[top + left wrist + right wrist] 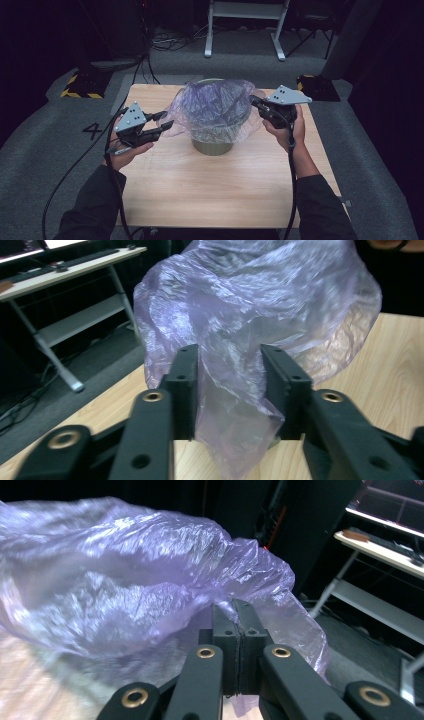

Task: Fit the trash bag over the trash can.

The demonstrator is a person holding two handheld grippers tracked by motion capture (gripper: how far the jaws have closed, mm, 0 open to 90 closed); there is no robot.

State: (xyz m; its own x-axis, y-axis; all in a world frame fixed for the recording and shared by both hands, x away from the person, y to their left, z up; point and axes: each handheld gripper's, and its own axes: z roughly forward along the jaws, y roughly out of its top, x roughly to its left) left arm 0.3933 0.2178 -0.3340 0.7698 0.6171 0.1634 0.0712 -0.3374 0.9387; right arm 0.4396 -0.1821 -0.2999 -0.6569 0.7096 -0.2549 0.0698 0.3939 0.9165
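purple plastic bag (212, 107) draped over a bin (212, 146); right hand-held gripper (256, 102) pinches its edge, left hand-held gripper (162, 125) stands part-open around a fold.

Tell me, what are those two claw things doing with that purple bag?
A person is fitting a thin purple plastic bag over a small round bin on a wooden table. The right gripper is pinched shut on the bag's edge. The left gripper has a fold of the bag between its jaws, which are apart and not squeezing it. The bag is puffed up over the bin's top, not yet tucked down.
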